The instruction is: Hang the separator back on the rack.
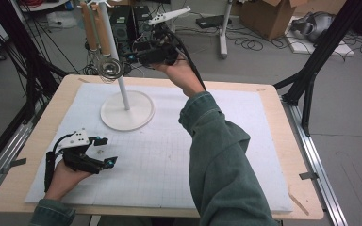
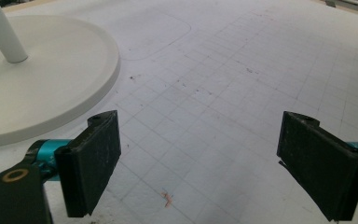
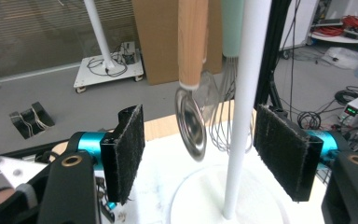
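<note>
My right claw [image 3: 198, 154] stands released beside the hanging strainer [image 3: 189, 122], its wooden handle left hooked on the stand [image 1: 126, 109].

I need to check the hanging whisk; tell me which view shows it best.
The right gripper view: the whisk hangs close, mint handle and wire loops clear beside the white pole. The high view shows only blurred metal by the wooden handles; the left gripper view shows the stand's base.
</note>
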The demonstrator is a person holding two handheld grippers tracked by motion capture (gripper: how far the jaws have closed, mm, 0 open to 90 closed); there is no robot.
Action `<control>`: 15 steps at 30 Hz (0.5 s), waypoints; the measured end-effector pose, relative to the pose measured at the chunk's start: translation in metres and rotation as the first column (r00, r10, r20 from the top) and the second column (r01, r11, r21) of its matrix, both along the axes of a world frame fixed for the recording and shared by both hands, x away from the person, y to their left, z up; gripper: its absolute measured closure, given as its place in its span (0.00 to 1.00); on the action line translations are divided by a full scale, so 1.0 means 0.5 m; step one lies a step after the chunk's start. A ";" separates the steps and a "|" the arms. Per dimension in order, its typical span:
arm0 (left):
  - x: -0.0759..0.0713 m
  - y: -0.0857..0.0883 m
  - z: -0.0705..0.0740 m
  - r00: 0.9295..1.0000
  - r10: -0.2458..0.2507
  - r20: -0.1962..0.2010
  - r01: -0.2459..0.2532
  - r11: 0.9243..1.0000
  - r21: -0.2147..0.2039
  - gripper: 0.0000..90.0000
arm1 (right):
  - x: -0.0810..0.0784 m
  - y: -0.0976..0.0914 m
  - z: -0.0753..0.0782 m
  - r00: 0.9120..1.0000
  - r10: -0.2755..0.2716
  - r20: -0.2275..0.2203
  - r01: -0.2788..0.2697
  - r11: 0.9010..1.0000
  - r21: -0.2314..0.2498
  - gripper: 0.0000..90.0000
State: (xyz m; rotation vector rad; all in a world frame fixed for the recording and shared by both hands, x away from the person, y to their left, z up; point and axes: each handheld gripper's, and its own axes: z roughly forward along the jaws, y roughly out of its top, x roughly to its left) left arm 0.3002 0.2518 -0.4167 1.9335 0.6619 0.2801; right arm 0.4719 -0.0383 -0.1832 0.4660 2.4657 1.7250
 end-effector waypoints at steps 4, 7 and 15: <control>0.001 -0.001 -0.001 1.000 0.002 -0.004 -0.002 1.000 0.004 0.15 | -0.009 -0.025 -0.017 1.000 -0.022 -0.006 0.022 1.000 0.005 0.36; 0.000 -0.002 -0.002 1.000 0.004 -0.006 -0.004 1.000 0.002 0.15 | -0.013 -0.042 -0.033 0.999 -0.031 -0.015 0.031 1.000 0.005 0.33; -0.002 -0.005 -0.003 1.000 -0.006 -0.008 0.006 1.000 0.010 0.14 | -0.026 -0.060 -0.062 0.999 -0.040 -0.024 0.040 0.999 -0.005 0.30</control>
